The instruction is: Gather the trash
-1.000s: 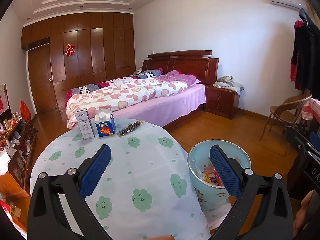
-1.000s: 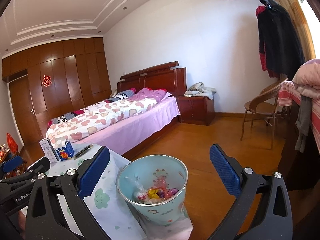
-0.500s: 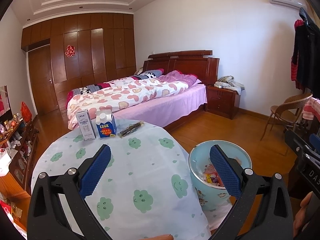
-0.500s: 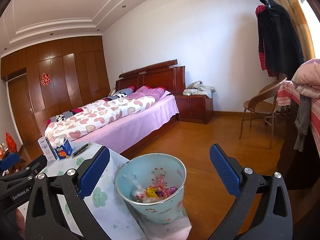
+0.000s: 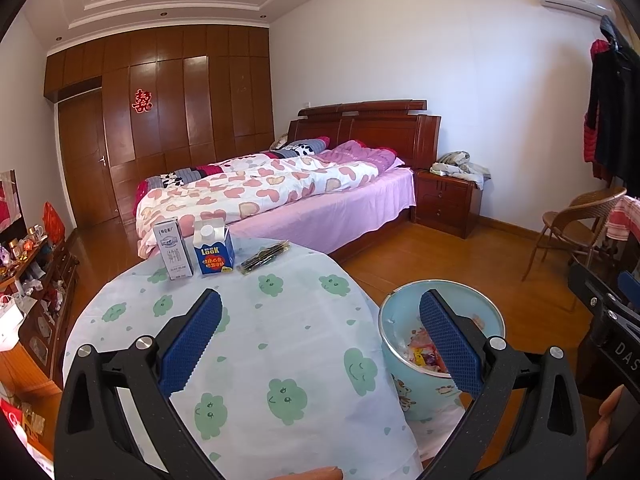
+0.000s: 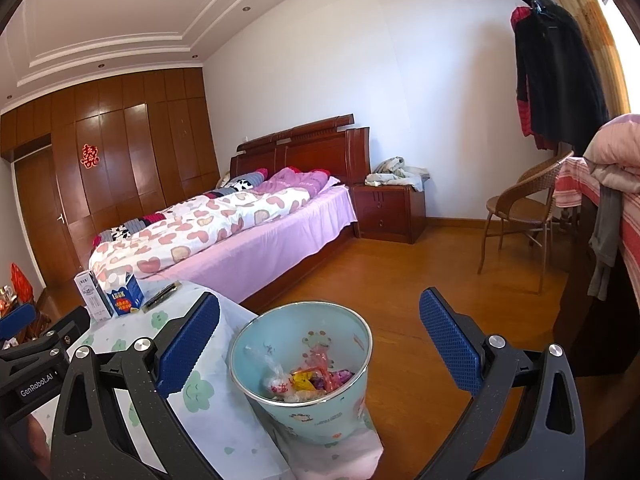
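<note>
A light-blue trash bin (image 6: 304, 376) with colourful wrappers inside stands beside the round table; it also shows in the left wrist view (image 5: 404, 320). On the table's far edge stand a white milk carton (image 5: 173, 249) and a blue LOOK carton (image 5: 214, 251), with a dark wrapper (image 5: 264, 257) lying next to them. My left gripper (image 5: 320, 340) is open and empty above the table. My right gripper (image 6: 320, 340) is open and empty above the bin. The cartons (image 6: 108, 296) also show at the left of the right wrist view.
The table has a white cloth with green clouds (image 5: 248, 344). A bed (image 5: 280, 192), a nightstand (image 5: 446, 202) and a wicker chair (image 5: 576, 228) stand behind. A low cabinet with clutter (image 5: 32, 280) is at the left. Wooden floor lies around the bin.
Both views have shifted only slightly; the bin sits a little lower in the right wrist view. Both grippers stay open and empty.
</note>
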